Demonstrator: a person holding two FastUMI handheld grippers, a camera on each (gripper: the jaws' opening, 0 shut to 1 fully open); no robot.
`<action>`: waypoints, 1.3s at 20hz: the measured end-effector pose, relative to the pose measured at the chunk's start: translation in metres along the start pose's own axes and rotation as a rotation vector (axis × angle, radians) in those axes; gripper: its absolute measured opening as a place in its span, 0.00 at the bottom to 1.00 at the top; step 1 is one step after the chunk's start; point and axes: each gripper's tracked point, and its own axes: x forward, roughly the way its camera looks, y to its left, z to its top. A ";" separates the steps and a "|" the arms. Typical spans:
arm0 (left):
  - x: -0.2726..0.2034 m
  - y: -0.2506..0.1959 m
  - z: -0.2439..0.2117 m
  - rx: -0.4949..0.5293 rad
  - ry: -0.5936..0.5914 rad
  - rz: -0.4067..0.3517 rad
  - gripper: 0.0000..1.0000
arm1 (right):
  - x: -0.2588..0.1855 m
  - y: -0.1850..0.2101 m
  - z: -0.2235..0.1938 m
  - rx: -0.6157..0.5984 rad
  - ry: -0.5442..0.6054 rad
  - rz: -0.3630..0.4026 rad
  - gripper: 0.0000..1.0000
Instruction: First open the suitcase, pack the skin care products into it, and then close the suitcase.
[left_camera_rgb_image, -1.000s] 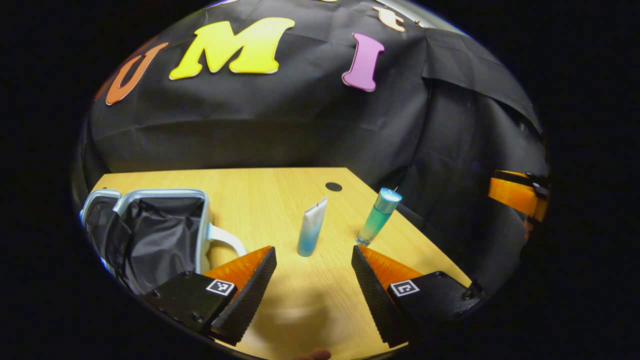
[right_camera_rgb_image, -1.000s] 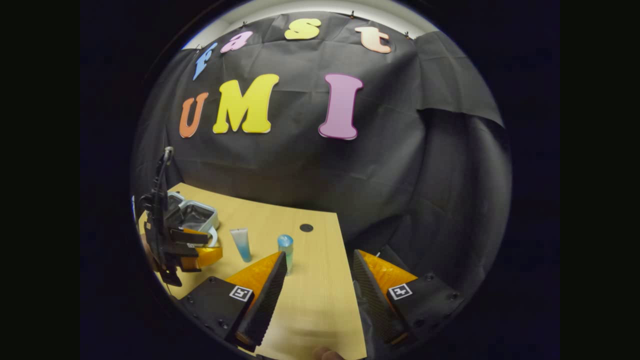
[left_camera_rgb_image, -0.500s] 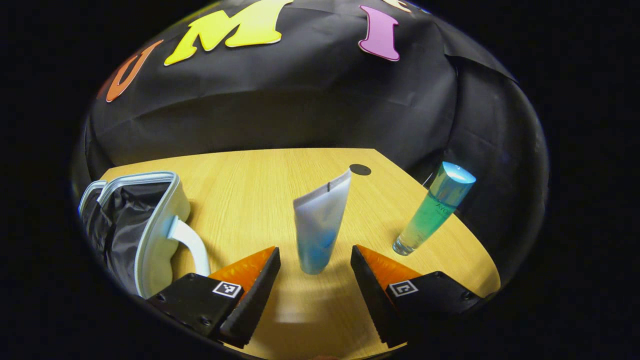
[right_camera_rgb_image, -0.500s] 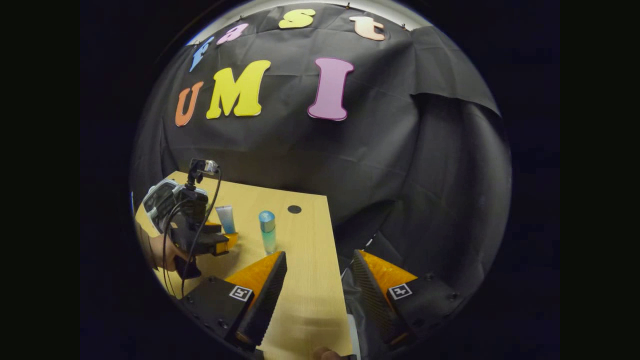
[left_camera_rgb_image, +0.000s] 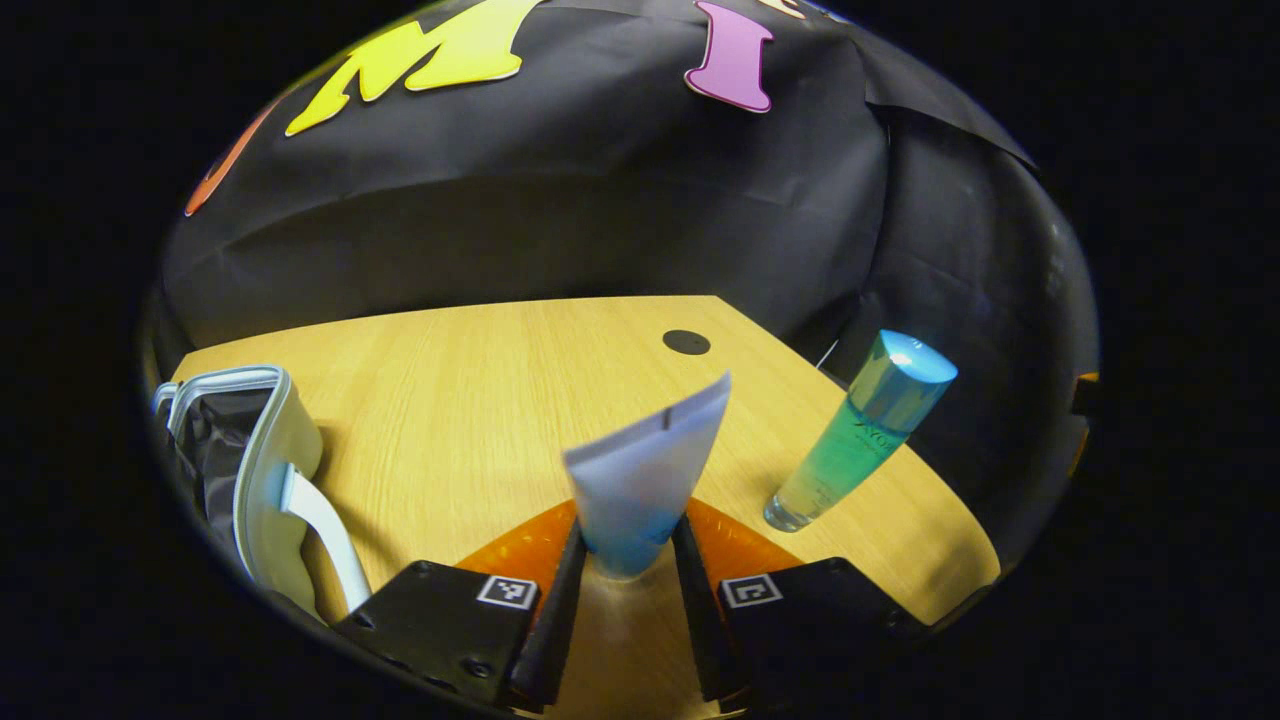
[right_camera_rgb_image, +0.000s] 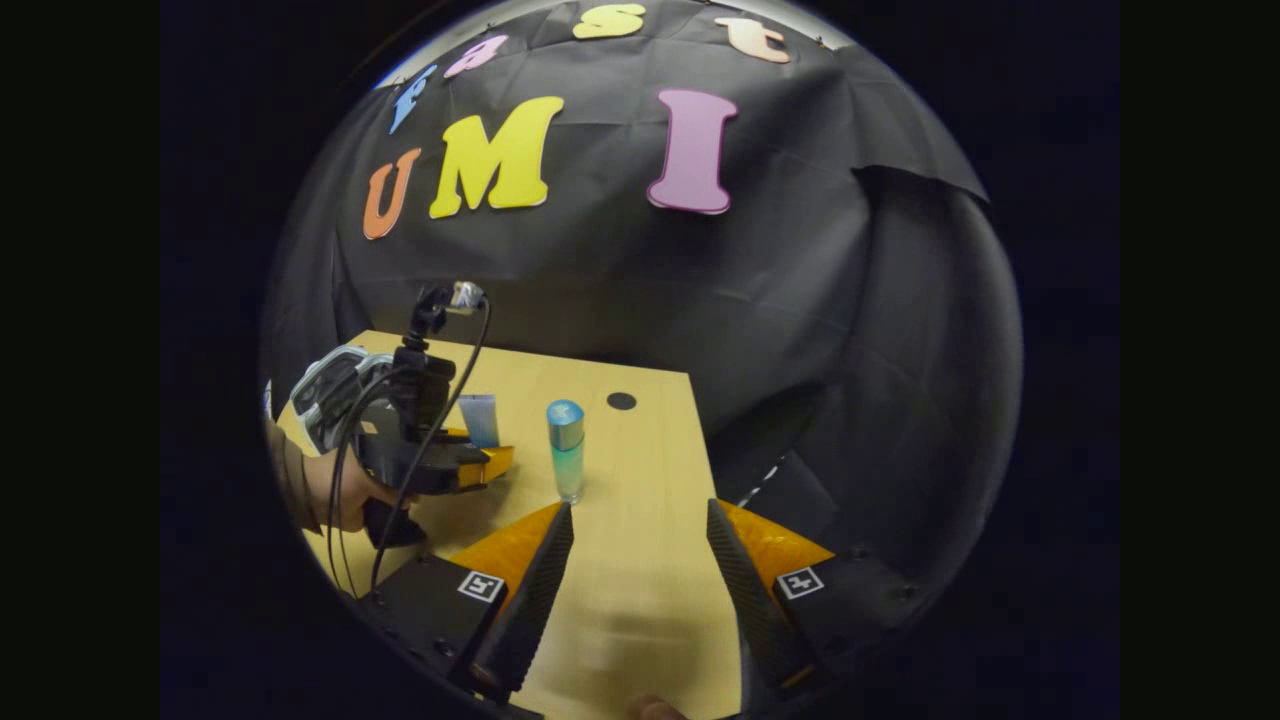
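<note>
Left gripper view: one tube (left_camera_rgb_image: 640, 480), one bottle (left_camera_rgb_image: 860, 430).

Recording booth: black cloth wall (right_camera_rgb_image: 620, 300), wood table (right_camera_rgb_image: 640, 560).

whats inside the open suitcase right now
The suitcase stands open at the table's left edge. Black lining shows inside, with no product visible in it. Its near wall and the picture's edge hide most of the interior, including the bottom.
</note>
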 end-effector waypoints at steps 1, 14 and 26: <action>-0.005 -0.001 0.000 -0.006 0.003 -0.007 0.50 | 0.009 0.006 0.000 0.001 0.004 0.007 0.80; -0.115 0.005 0.017 -0.077 -0.017 -0.021 0.50 | 0.116 0.062 -0.003 0.012 0.035 0.084 0.80; -0.221 0.049 -0.001 -0.150 0.000 0.095 0.43 | 0.160 0.079 -0.012 0.026 0.045 0.054 0.58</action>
